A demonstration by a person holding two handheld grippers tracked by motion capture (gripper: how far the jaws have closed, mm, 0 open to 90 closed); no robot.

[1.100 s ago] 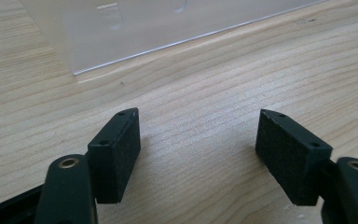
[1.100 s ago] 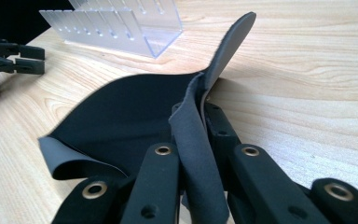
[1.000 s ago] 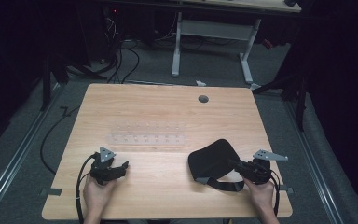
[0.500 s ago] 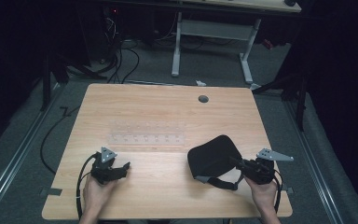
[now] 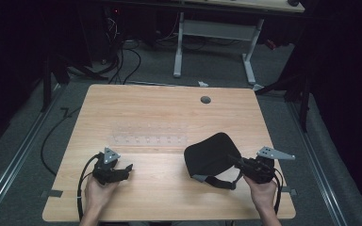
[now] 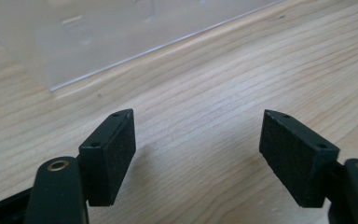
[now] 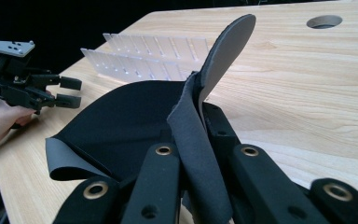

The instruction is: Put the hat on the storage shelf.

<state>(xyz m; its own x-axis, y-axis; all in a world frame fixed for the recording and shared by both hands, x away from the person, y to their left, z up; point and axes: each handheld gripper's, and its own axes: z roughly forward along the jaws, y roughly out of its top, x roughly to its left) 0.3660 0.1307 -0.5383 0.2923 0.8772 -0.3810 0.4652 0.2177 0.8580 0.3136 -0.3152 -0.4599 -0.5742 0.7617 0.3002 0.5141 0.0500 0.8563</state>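
Note:
A black flexible sheet [image 5: 209, 153] with a grey underside lies on the right half of the wooden table [image 5: 169, 113]. My right gripper [image 5: 238, 162] is shut on its near right edge and holds that edge raised and curled. In the right gripper view the pinched edge [image 7: 223, 51] stands up between the jaws of my right gripper [image 7: 196, 140], while the rest of the sheet [image 7: 121, 126] drapes down to the left. My left gripper [image 5: 127, 168] rests low at the table's front left. It is open, and in the left gripper view bare wood lies between the jaws of my left gripper [image 6: 198, 158].
A clear plastic rack [image 5: 148, 135] with a row of slots lies across the table's middle, just beyond both grippers, rack [image 6: 121, 28], rack [image 7: 144, 56]. A round cable hole [image 5: 205, 100] sits near the far edge. Cables and a desk frame stand on the floor behind.
My right gripper has lifted the sheet's edge a little higher, and the sheet has bunched slightly to the left. The left gripper has stayed put.

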